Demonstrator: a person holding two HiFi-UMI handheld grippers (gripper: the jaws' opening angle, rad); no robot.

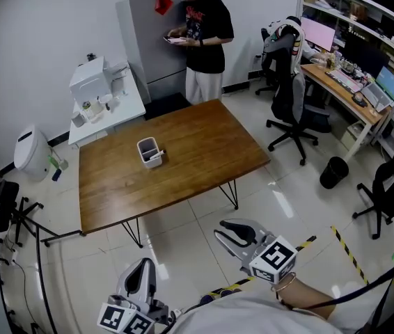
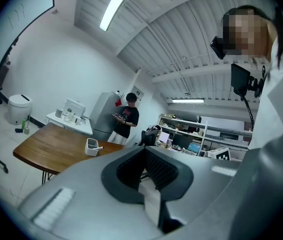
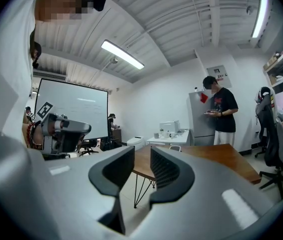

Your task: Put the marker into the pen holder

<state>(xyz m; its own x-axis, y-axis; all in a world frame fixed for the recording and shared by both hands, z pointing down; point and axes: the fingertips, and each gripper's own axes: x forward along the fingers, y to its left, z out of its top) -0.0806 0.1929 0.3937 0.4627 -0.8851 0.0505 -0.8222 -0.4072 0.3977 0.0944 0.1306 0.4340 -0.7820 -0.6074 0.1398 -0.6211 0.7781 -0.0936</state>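
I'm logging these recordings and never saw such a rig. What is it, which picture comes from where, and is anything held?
No robot: someone holds a two-jaw gripper in each hand. The head view looks down from their head camera; the other two pictures come from cameras riding on the left gripper and right gripper. A pen holder stands on the wooden table, something slim poking out. A person stands beyond it. The right jaws stand apart, the left close together; both are empty.

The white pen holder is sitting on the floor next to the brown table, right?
Not quite. The white pen holder is not on the floor. It stands on top of the brown table, near its middle. The head view shows this.
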